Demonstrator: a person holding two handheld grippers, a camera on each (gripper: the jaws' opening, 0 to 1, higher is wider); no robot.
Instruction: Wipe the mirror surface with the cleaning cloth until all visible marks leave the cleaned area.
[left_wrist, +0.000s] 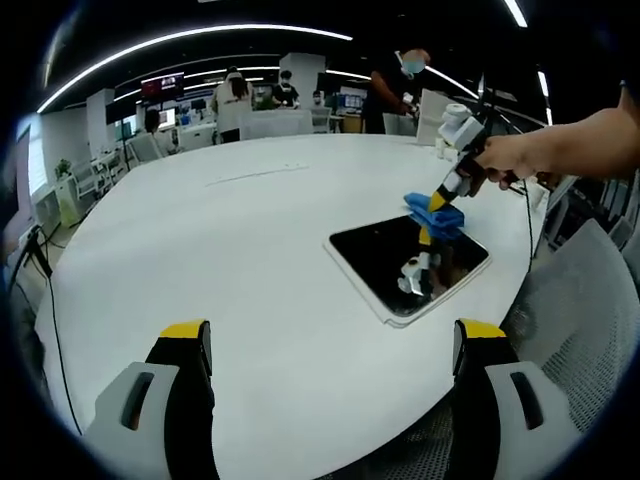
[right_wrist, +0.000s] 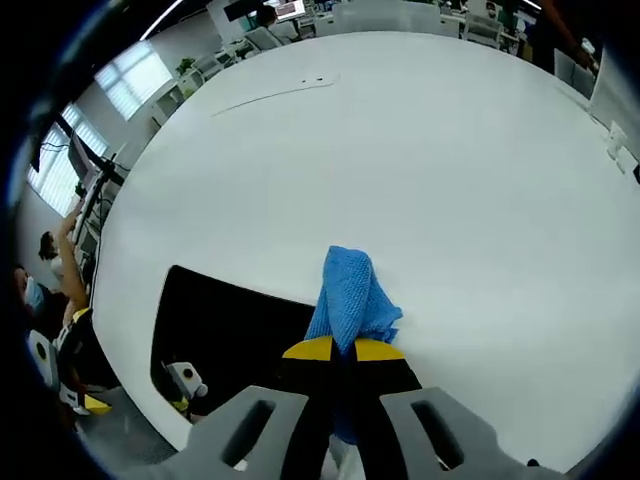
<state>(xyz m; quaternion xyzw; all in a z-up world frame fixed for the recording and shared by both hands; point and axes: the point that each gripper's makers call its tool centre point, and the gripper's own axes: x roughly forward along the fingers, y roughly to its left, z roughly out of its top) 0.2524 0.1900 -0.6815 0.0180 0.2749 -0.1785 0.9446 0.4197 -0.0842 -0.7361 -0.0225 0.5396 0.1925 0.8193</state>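
1. Gripping the cleaning cloth (right_wrist: 352, 298), the right gripper (right_wrist: 344, 349) has its jaws closed over the mirror (left_wrist: 400, 265), at its far edge.
2. Left gripper (left_wrist: 330, 345): jaws wide, empty, well short of the mirror, which lies ahead and rightward.

Right gripper (right_wrist: 340, 352) jaws and cloth (right_wrist: 352, 295) are hiding part of the mirror (right_wrist: 220, 335), whose near end is running off the right gripper view's edge, and far-off people (left_wrist: 235, 95) are showing too small to tell.
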